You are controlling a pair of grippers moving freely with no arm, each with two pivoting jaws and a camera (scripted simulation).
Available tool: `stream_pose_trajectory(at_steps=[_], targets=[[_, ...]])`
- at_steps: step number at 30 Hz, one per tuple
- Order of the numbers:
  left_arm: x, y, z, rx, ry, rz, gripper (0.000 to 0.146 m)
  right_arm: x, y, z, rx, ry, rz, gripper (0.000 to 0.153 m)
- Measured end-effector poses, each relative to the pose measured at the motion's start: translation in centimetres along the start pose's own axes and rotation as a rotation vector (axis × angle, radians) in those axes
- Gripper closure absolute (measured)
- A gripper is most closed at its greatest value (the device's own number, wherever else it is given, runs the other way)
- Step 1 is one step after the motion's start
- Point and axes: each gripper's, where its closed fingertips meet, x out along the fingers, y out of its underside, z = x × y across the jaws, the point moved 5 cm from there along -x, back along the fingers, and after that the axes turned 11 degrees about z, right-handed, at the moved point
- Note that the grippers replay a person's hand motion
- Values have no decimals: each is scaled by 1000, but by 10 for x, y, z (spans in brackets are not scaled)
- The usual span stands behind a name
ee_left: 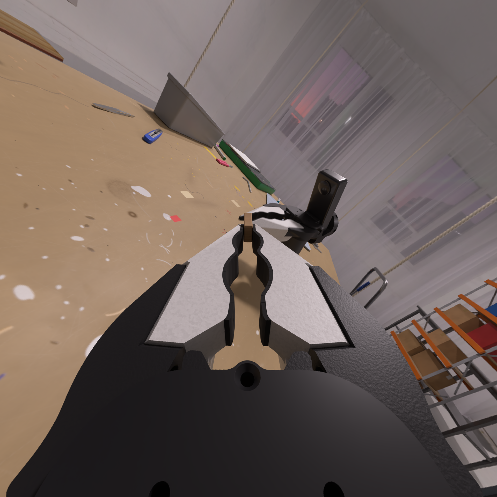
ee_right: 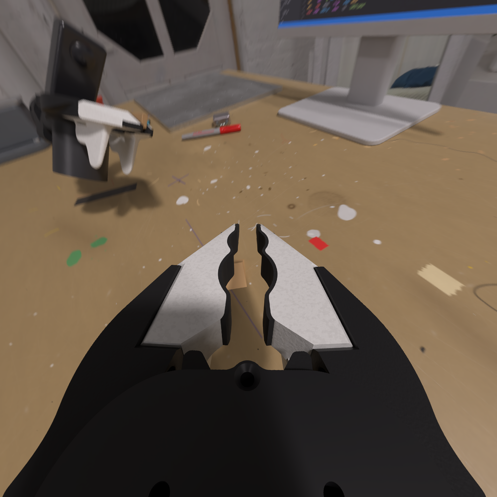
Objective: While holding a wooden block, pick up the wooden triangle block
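Left gripper [ee_left: 247, 231] clamped a wooden block [ee_left: 247, 228] at its fingertips, right gripper [ee_right: 247, 228] slightly open, empty, triangle block [ee_right: 237, 274] on table [ee_right: 349, 336] under its fingers

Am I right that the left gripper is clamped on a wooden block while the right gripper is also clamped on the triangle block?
Not quite. The left gripper is clamped on a wooden block, but the right wrist view shows the right gripper open, its fingertips apart with nothing between them. The triangle block shows in the gap between its fingers, partly hidden by one of them, not gripped.
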Motion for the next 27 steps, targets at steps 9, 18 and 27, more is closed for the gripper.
stream_pose_trajectory(at_steps=[9,18,27], targets=[[-30,-13,0,64,-90,-32,141,-48,-11,-35,90,85,-89,127],[-39,-15,-1,56,-78,-69,141,18,18,4,1,-65,182,109],[-38,-18,-2,62,-69,-67,141,47,38,12,-91,-18,383,101]])
